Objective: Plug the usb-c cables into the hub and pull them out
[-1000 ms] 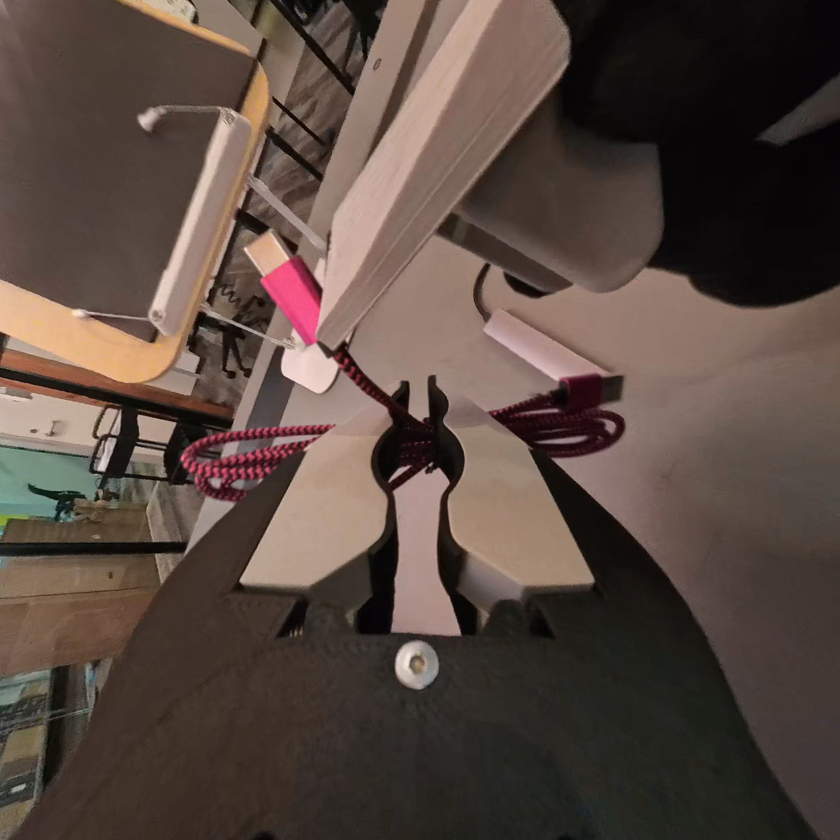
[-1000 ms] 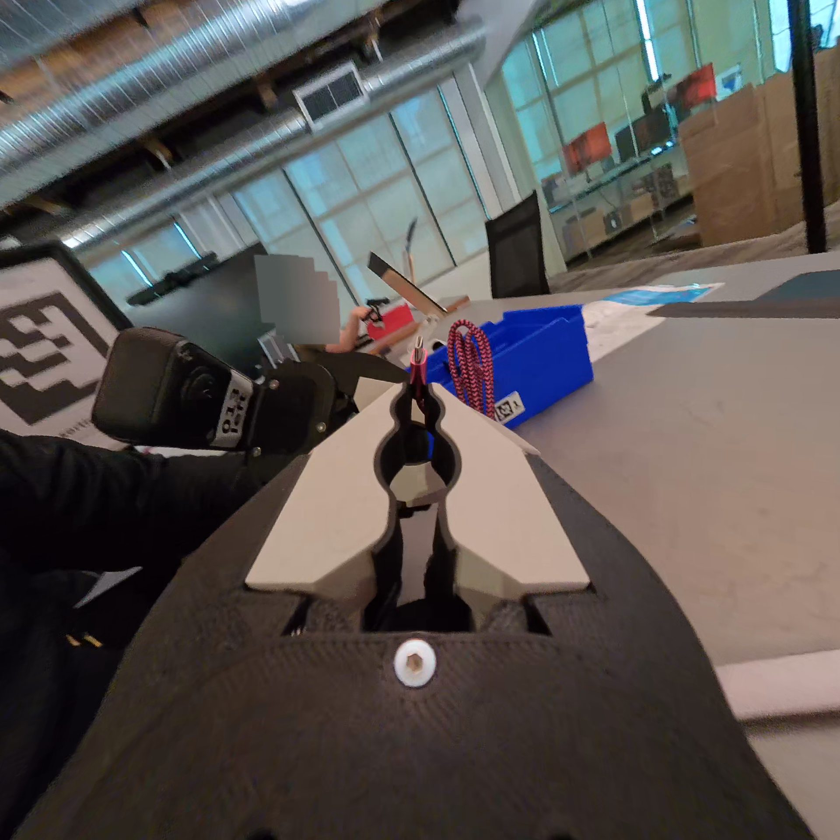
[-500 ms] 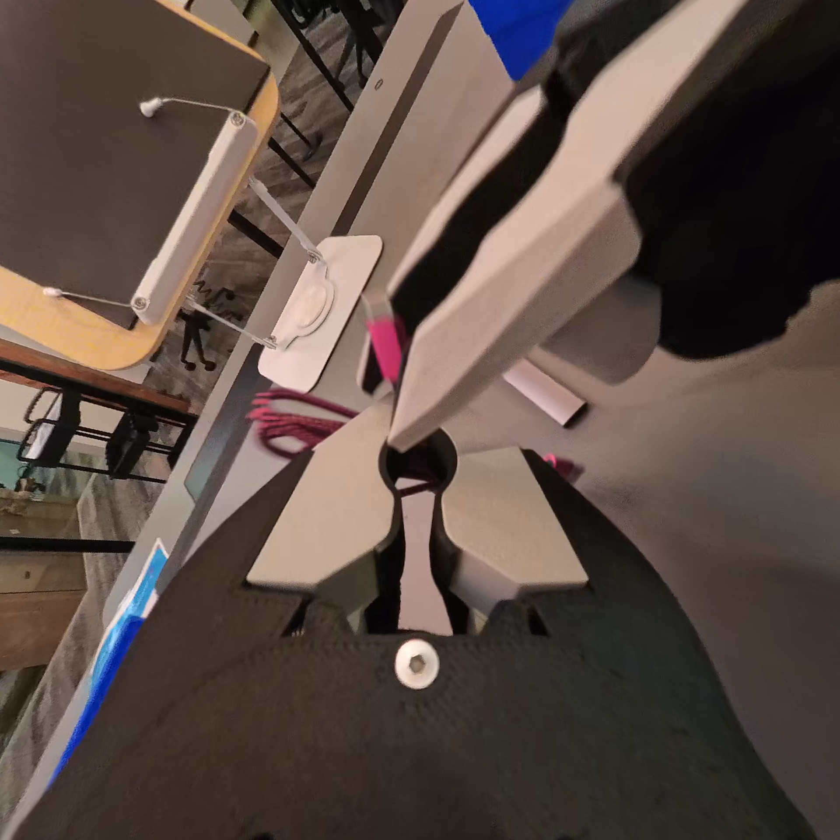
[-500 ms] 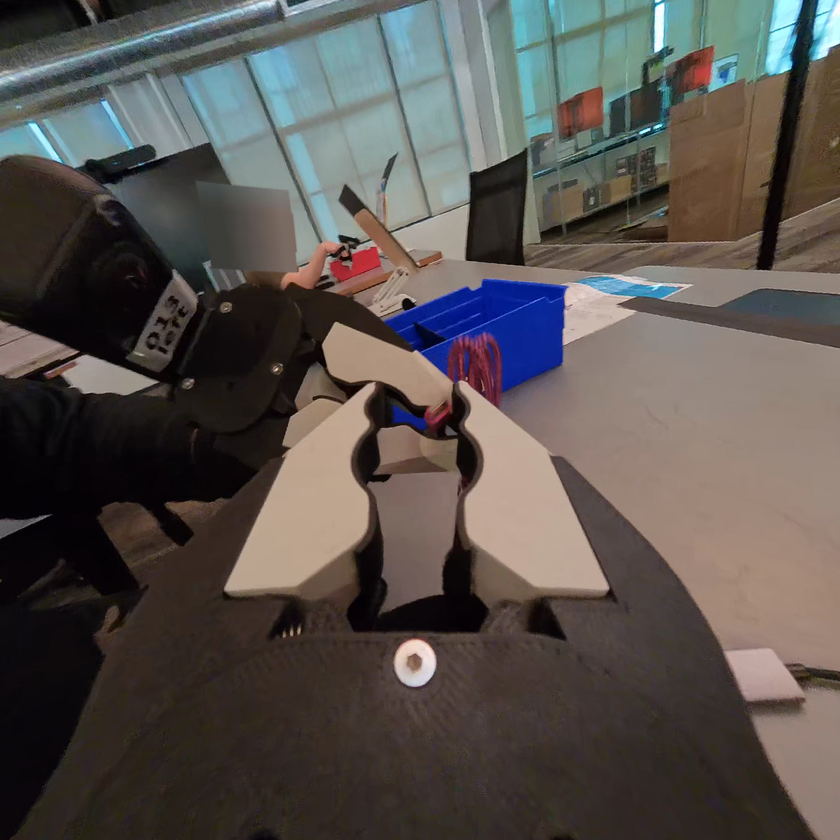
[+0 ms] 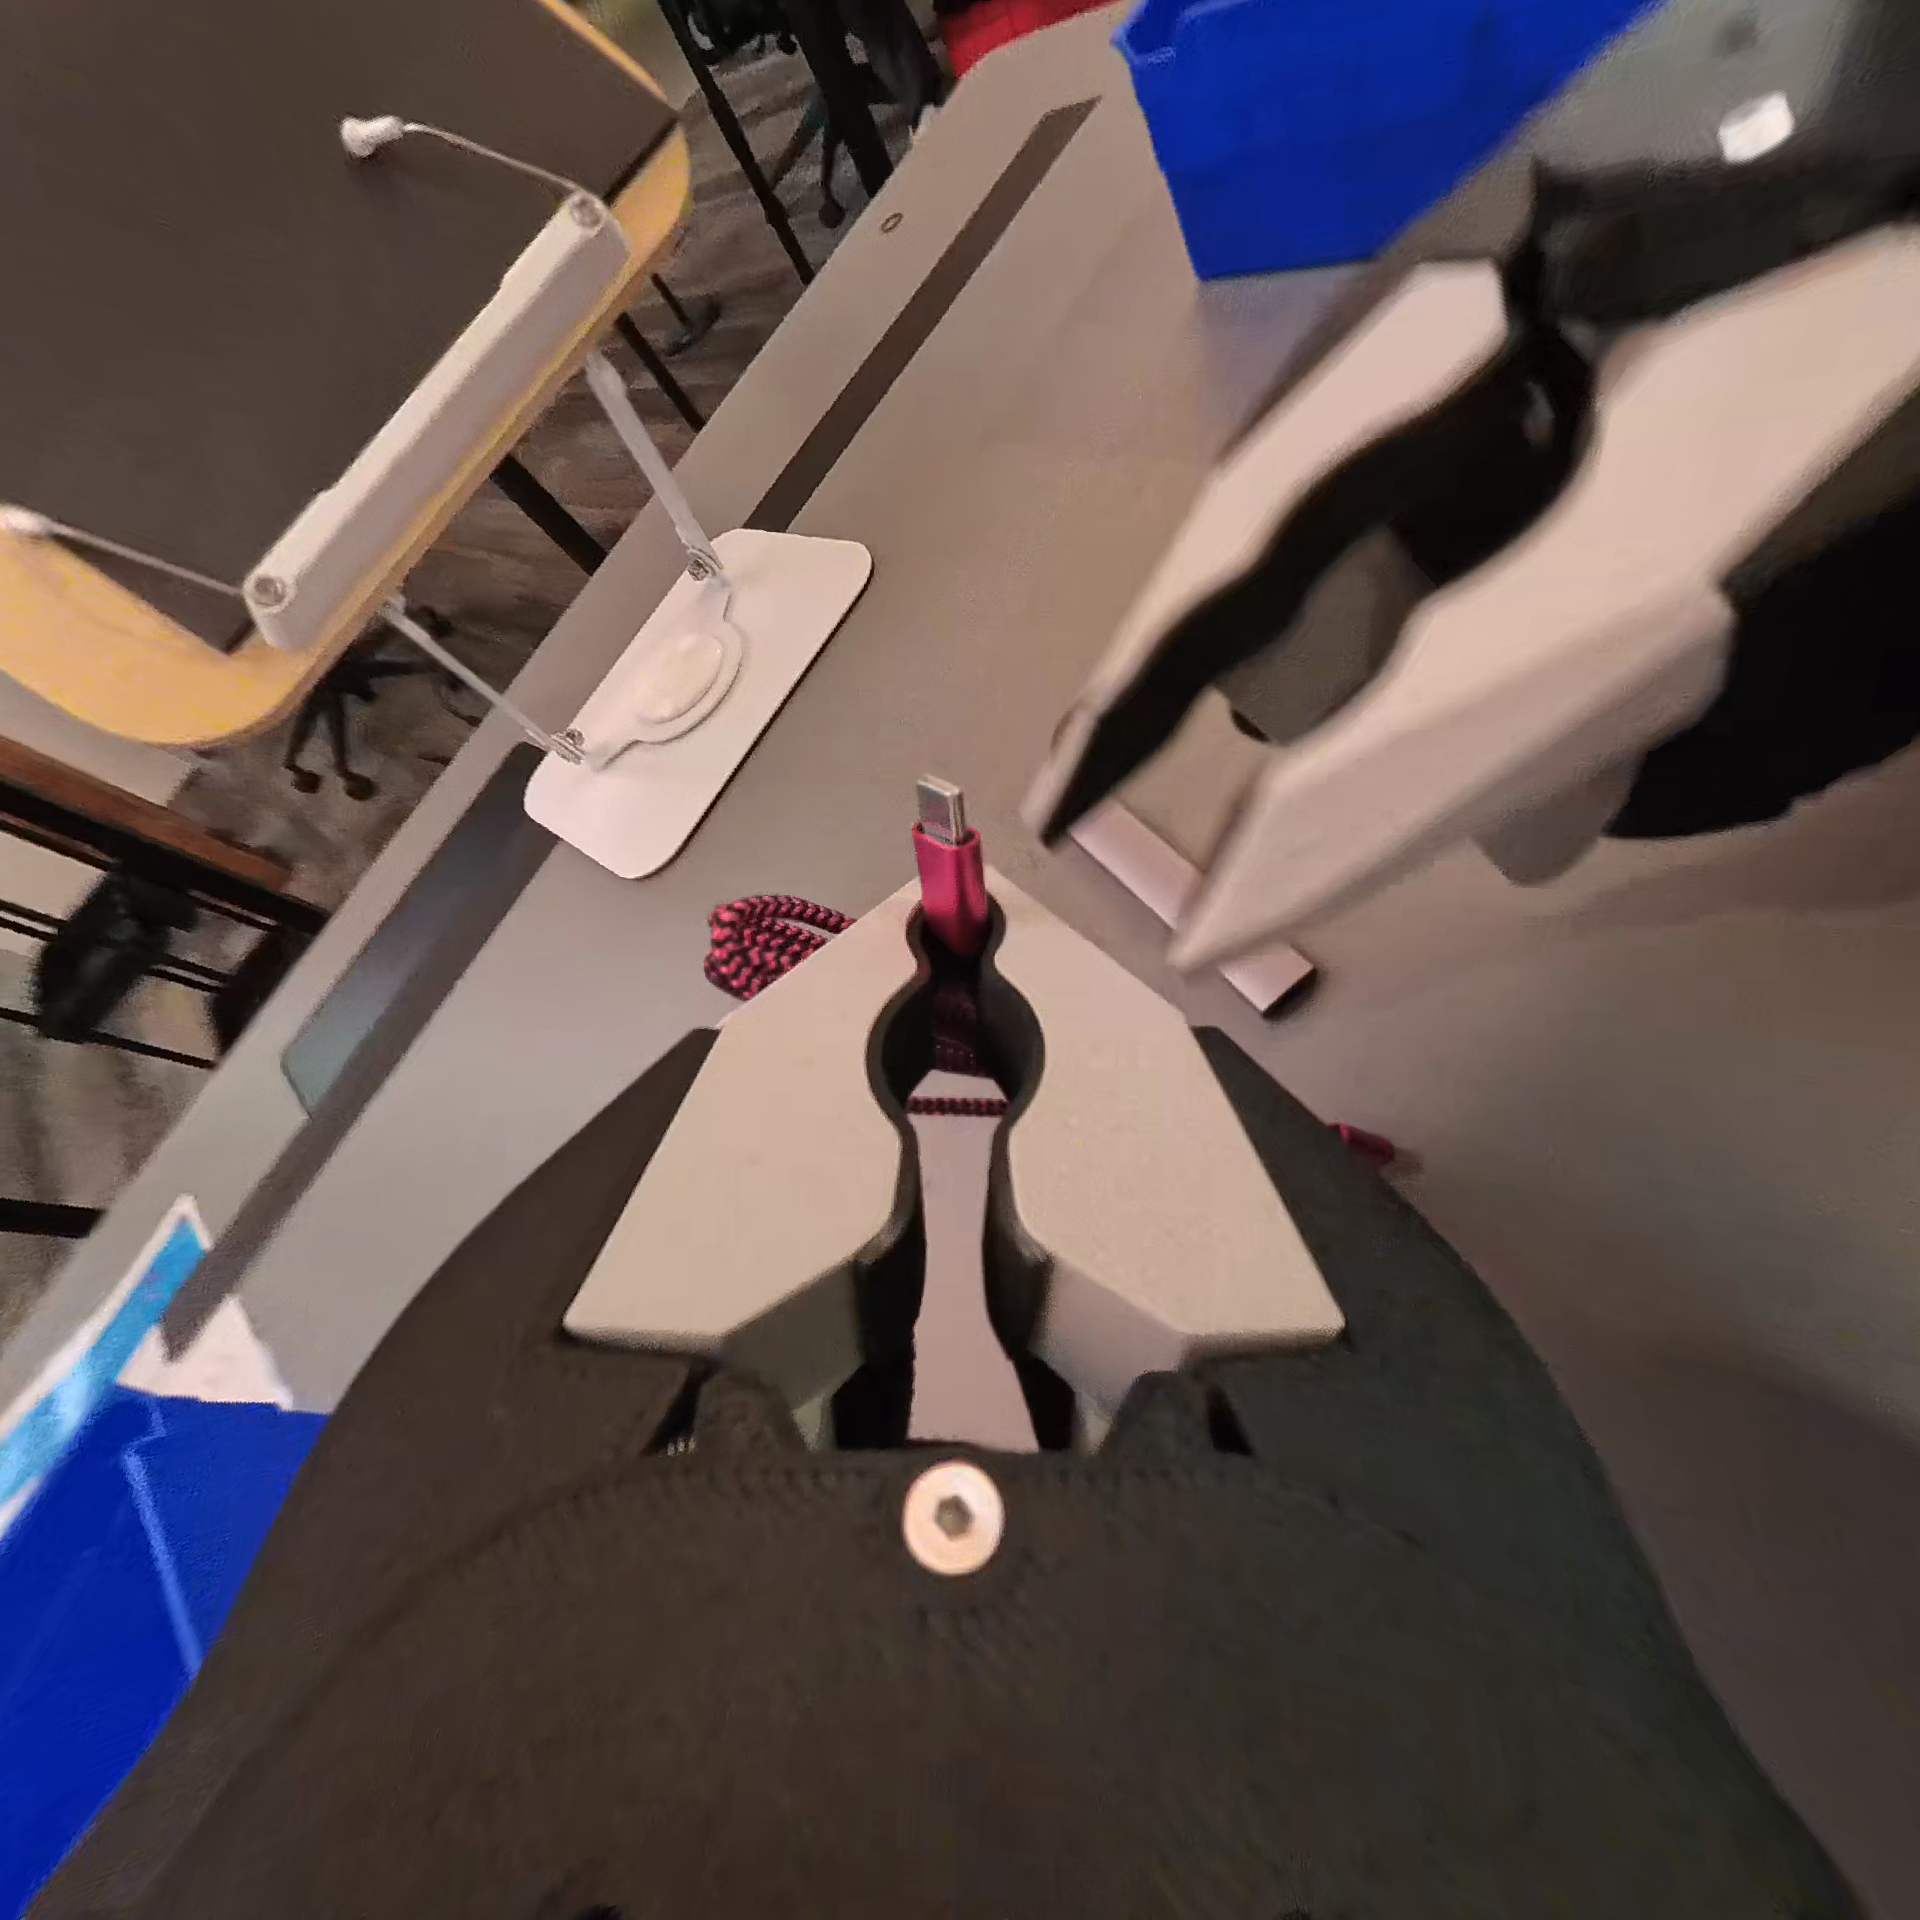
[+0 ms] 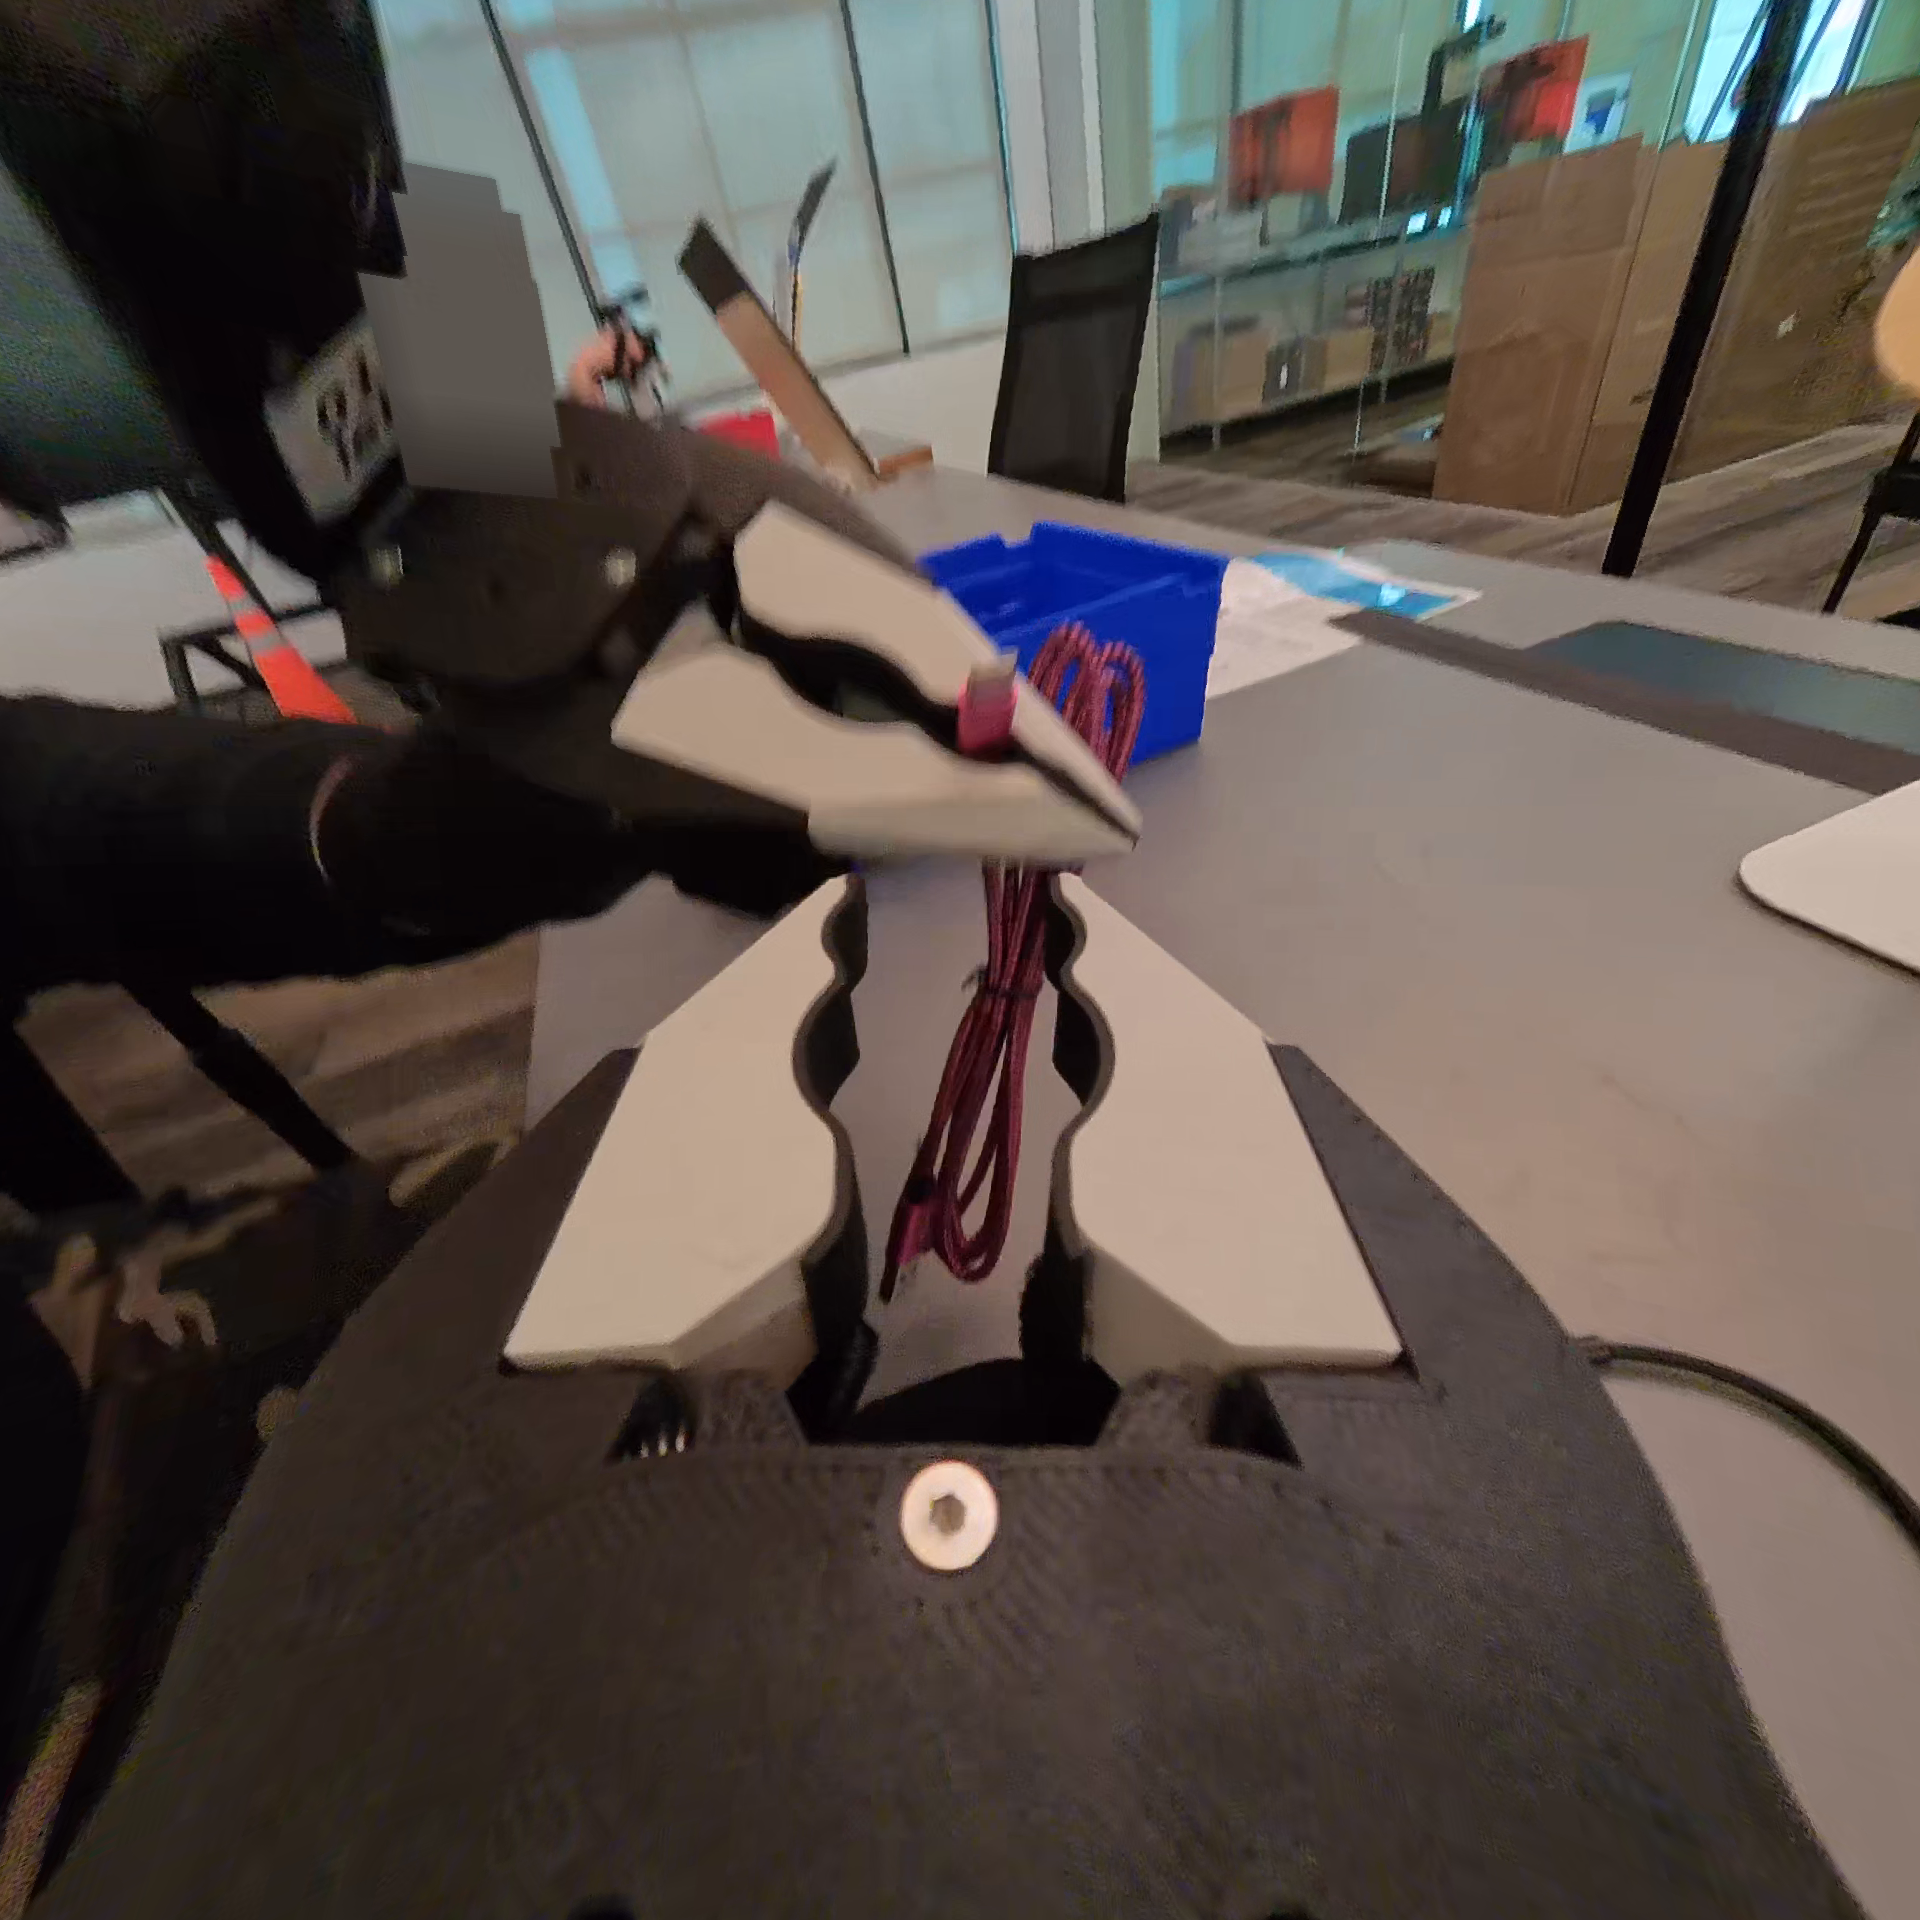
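Between my left gripper's fingers I'm pinching the pink plug of the usb-c cable, its metal tip pointing forward while the braided coil hangs below. My right gripper sits just behind, fingers spread, gripping nothing. Ahead on the grey worktop lies the white hub, partly blocked by the right fingers. A white stand base sits near the worktop's edge. Farther back is a blue bin; I cannot tell its contents.
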A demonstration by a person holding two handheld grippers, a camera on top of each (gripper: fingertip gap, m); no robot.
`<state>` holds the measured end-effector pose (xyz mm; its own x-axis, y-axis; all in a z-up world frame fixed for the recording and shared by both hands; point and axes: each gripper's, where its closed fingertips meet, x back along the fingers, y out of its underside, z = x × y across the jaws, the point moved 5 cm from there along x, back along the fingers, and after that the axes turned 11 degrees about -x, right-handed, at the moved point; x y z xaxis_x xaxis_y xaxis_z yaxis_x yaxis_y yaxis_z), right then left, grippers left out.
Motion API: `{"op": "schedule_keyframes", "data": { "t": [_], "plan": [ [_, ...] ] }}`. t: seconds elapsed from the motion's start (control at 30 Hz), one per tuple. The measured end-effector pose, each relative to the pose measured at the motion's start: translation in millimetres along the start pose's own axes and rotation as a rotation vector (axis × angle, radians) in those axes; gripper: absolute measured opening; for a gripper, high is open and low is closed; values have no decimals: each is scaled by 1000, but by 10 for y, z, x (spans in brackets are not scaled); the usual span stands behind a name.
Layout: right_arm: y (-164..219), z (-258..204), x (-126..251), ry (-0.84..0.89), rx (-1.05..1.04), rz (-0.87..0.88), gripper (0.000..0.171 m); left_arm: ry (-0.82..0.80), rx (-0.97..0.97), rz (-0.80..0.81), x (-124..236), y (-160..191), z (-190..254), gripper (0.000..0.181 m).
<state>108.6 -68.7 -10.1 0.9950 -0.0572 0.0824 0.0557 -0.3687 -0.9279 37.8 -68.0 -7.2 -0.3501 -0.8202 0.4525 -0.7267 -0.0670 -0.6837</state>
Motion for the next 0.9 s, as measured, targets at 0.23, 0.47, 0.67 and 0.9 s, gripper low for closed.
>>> {"op": "schedule_keyframes", "data": {
  "t": [0.23,0.47,0.67,0.9],
  "plan": [
    [61,-128,-205,163,276,-18,27,131,243,127,72,-79,-79,0],
    [-66,-139,-299,150,283,52,0,224,341,220,175,-229,-94,0],
    [-116,-136,-241,-26,85,138,0,325,350,283,248,-298,-141,0],
    [-237,-62,-103,-176,-95,226,0,285,334,433,477,-394,-400,26]
  ]
}}
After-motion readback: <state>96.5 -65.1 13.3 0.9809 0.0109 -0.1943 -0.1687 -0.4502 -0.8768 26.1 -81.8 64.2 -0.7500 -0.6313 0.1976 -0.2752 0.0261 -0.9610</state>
